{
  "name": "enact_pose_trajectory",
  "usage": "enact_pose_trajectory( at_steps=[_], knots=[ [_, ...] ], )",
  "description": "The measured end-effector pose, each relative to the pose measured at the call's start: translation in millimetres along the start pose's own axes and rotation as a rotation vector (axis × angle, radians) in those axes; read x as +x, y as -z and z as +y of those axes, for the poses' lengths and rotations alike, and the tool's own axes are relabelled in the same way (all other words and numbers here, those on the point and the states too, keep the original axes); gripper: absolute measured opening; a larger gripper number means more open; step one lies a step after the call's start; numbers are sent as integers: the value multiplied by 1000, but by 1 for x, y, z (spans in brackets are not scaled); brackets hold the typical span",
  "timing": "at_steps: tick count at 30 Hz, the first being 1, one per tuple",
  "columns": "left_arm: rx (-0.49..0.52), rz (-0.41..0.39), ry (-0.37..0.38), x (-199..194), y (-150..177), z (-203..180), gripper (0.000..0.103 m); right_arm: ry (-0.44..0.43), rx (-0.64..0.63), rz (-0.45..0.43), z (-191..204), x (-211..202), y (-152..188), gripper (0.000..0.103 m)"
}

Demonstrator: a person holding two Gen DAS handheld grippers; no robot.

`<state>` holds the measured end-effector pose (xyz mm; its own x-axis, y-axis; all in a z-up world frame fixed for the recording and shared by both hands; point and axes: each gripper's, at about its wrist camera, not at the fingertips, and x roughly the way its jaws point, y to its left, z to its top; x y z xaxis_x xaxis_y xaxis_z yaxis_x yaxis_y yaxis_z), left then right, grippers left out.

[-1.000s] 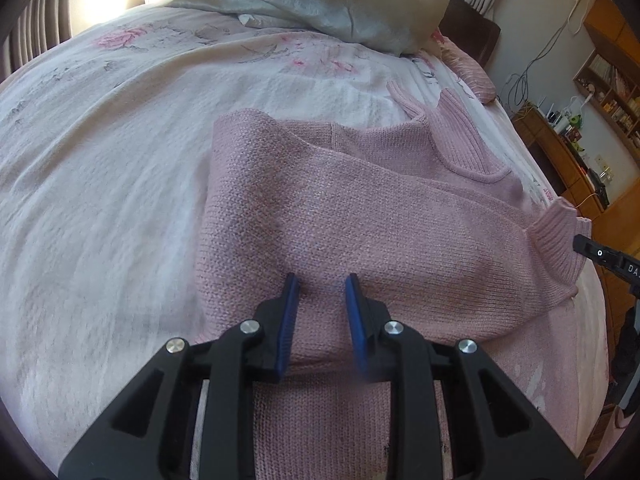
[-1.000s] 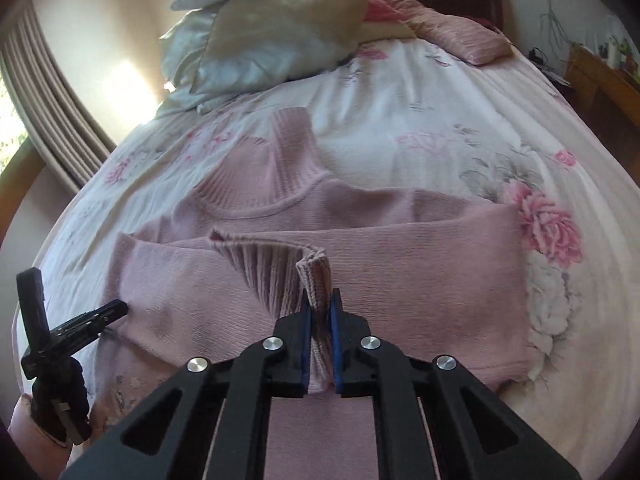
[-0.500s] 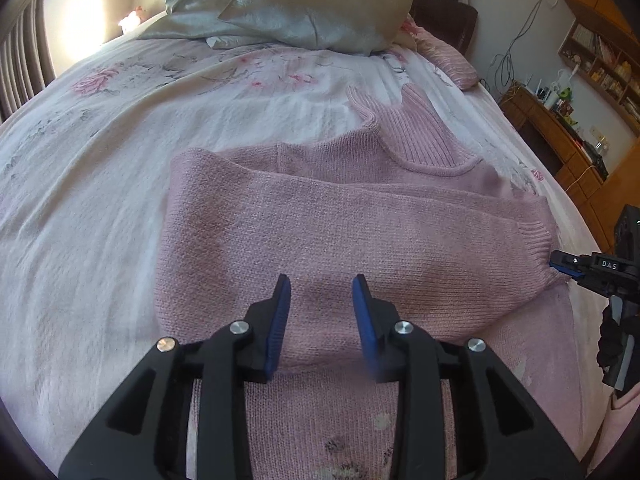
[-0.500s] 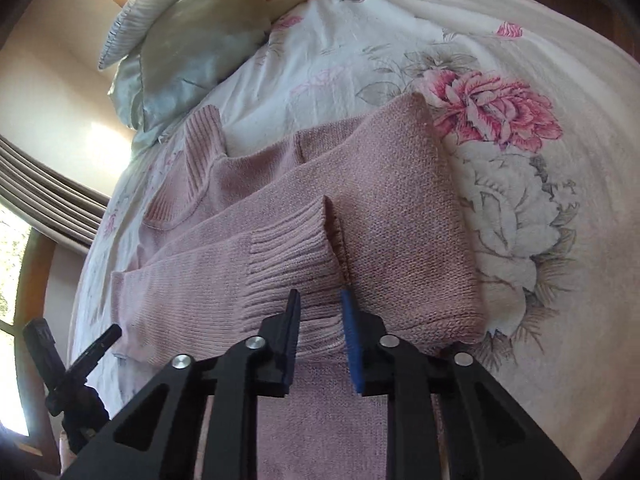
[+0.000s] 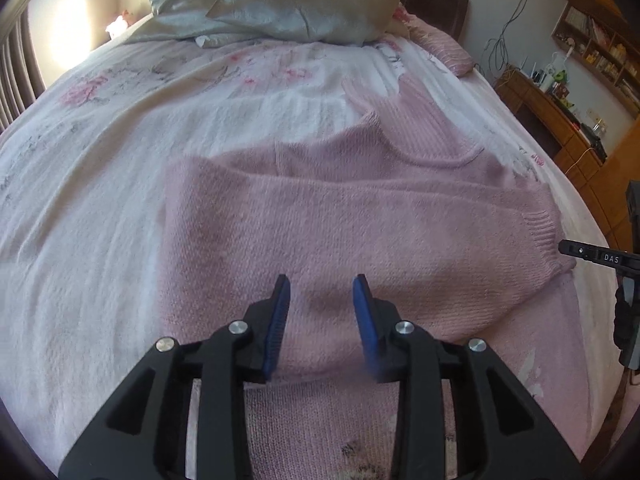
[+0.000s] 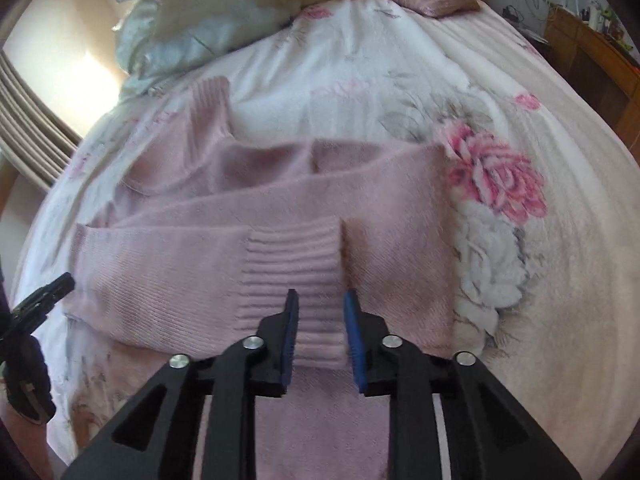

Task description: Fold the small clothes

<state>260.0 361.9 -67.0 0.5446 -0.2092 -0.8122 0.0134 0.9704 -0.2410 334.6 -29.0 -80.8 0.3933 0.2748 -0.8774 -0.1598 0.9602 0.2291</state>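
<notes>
A white floral bedspread with pink roses [image 6: 496, 176] covers the bed. 2 silvery satin pillows [image 5: 280, 0] lie at 12 o'clock, a pink ribbed cushion [image 5: 444, 50] at 1 o'clock, and a wooden cabinet [image 5: 556, 120] at 2 o'clock.

Left wrist view: camera sits just behind the left gripper [image 5: 321, 296], low and close over the near part of the sweater [image 5: 360, 232], looking forward and slightly down along the bed [image 5: 80, 184] toward the pillows [image 5: 280, 4] at the far end. Wooden shelves [image 5: 560, 120] show at the right edge.

Right wrist view: same setup behind the right gripper [image 6: 320, 310], close over the ribbed cuff [image 6: 294, 264], facing the pillows too (some blur).

Shared: the 2 views overlap on the sweater, bedspread, pillows and shelves. Each catches the other tool at its edge: right gripper at the left view's right margin, left gripper at the right view's left margin.
</notes>
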Motion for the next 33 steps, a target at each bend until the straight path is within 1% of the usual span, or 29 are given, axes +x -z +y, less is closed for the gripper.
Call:
enact_pose_trajectory(
  at_steps=[1,2,3,4,6,7,8,9,10,12,14,15,16,18,20,21,22,23,24,25,29,31,33],
  knots=[
    [4,-12,12,-1,-12,-3,44,-41,-6,-11,6,-1,-10,41],
    [1,-16,28,2,-26,-4,45,-74,-19,-24,14,2,-22,44],
    [-9,-18,40,7,-39,-6,46,-87,-35,-28,21,7,-34,49],
    [-16,-17,47,14,-52,-7,46,-91,-47,-23,27,14,-48,51],
    [-26,8,68,35,-75,-12,49,-134,-48,-12,39,32,-76,54],
    [-29,23,78,47,-86,-13,49,-156,-44,-8,43,42,-89,59],
    [-25,33,83,59,-95,-15,49,-168,-43,-5,50,51,-102,61],
    [-24,42,84,71,-104,-16,49,-169,-41,-6,57,61,-114,66],
    [-33,56,94,83,-111,-17,51,-172,-38,-2,62,70,-124,68],
    [-65,90,119,109,-123,-16,52,-189,-23,18,72,92,-141,69],
    [-84,107,144,127,-133,-17,52,-199,-17,31,81,112,-153,75],
    [-92,116,151,136,-138,-18,52,-192,-21,30,84,120,-156,80],
    [-105,121,154,143,-143,-19,52,-172,-22,28,85,127,-159,82],
    [-122,133,150,157,-149,-20,53,-146,-9,33,87,144,-164,84],
    [-133,140,140,169,-153,-20,51,-133,-16,14,89,152,-165,84],
    [-129,125,139,170,-153,-23,47,-127,-32,0,91,152,-166,82],
    [-120,104,161,169,-154,-25,30,-126,-53,-13,93,151,-165,68],
    [-115,100,195,168,-154,-27,21,-144,-73,-19,95,149,-165,54],
    [-117,101,230,166,-154,-29,8,-188,-78,-11,94,145,-163,28],
    [-116,84,253,161,-153,-30,7,-222,-74,-19,92,140,-161,24],
    [-84,-5,318,128,-145,-30,7,-293,-112,-102,89,102,-145,21],
    [-44,-50,346,104,-137,-31,7,-329,-143,-152,89,76,-134,20],
    [21,-103,371,77,-126,-37,7,-373,-182,-190,90,50,-122,20]
  ],
)
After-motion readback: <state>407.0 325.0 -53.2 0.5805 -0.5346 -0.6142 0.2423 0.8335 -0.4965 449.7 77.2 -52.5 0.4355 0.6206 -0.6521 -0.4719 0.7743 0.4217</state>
